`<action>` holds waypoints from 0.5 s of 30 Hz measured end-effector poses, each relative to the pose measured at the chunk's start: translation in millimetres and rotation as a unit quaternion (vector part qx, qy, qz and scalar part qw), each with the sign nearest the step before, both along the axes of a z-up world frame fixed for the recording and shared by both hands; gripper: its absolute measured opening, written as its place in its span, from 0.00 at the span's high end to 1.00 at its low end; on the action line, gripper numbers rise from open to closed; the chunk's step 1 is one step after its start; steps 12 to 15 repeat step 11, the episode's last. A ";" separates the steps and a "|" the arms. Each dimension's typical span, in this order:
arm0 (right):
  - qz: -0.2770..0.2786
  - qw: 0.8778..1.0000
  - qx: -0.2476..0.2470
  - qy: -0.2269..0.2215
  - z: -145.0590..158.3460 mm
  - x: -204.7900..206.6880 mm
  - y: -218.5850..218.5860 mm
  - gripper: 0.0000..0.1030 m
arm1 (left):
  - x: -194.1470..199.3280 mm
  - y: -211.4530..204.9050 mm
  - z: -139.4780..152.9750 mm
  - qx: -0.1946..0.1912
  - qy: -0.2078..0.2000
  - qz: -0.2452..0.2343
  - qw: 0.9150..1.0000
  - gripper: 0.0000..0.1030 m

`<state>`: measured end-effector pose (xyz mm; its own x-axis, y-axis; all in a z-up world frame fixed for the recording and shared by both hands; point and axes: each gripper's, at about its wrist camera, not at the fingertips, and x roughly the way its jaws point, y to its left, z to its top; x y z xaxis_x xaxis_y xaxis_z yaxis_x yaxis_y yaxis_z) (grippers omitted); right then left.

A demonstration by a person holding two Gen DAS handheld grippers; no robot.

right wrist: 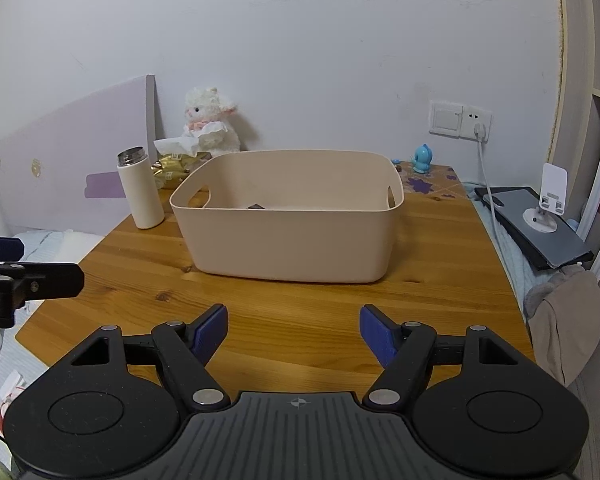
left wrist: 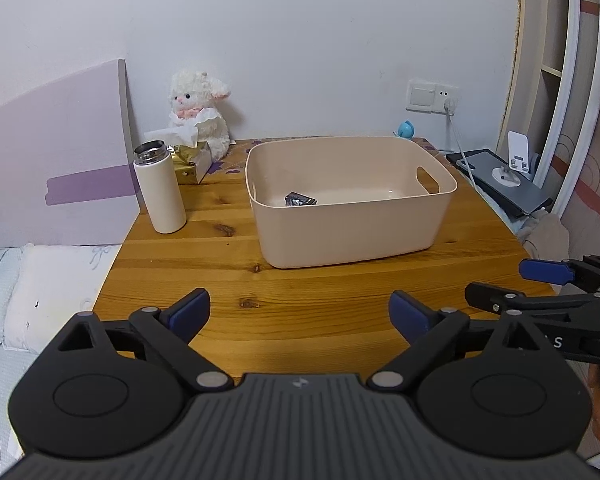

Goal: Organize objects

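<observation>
A beige plastic bin point(left wrist: 352, 236) point(right wrist: 292, 240) stands mid-table with a small dark packet point(left wrist: 300, 200) point(right wrist: 256, 207) on its floor. Left of it a white bottle point(left wrist: 160, 188) point(right wrist: 140, 188) with a steel neck stands upright. Behind the bottle lie a gold tissue box point(left wrist: 192, 160) point(right wrist: 172, 168) and a white plush lamb point(left wrist: 200, 112) point(right wrist: 210, 120). My left gripper point(left wrist: 300, 312) hangs open over the near table edge, holding nothing. My right gripper point(right wrist: 294, 328) is open and empty too, and shows at the right edge of the left wrist view point(left wrist: 516, 284).
The wooden table point(left wrist: 220, 272) point(right wrist: 440, 296) meets the wall. A blue toy point(left wrist: 406, 129) point(right wrist: 422, 159) sits at its back right. A tablet with a phone stand point(left wrist: 512, 168) point(right wrist: 548, 208) lies right of the table. A bed point(left wrist: 40, 292) lies left.
</observation>
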<state>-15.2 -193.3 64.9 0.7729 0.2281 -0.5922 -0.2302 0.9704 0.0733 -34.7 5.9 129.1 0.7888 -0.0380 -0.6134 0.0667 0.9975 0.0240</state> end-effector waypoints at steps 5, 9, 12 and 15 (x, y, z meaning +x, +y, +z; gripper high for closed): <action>0.000 1.000 -0.006 0.004 -2.9 2.5 1.3 0.26 | -0.9 0.4 -0.2 0.000 -0.001 0.000 1.000 0.05; -0.004 1.000 -0.012 0.009 -6.8 6.9 1.0 0.26 | 2.0 2.0 -1.5 -0.006 0.003 -0.002 1.000 0.03; -0.006 1.000 -0.012 0.013 -9.0 10.0 1.0 0.26 | 5.1 3.5 -3.0 -0.007 0.007 -0.003 1.000 0.03; -0.006 1.000 -0.012 0.013 -9.0 10.0 1.0 0.26 | 5.1 3.5 -3.0 -0.007 0.007 -0.003 1.000 0.03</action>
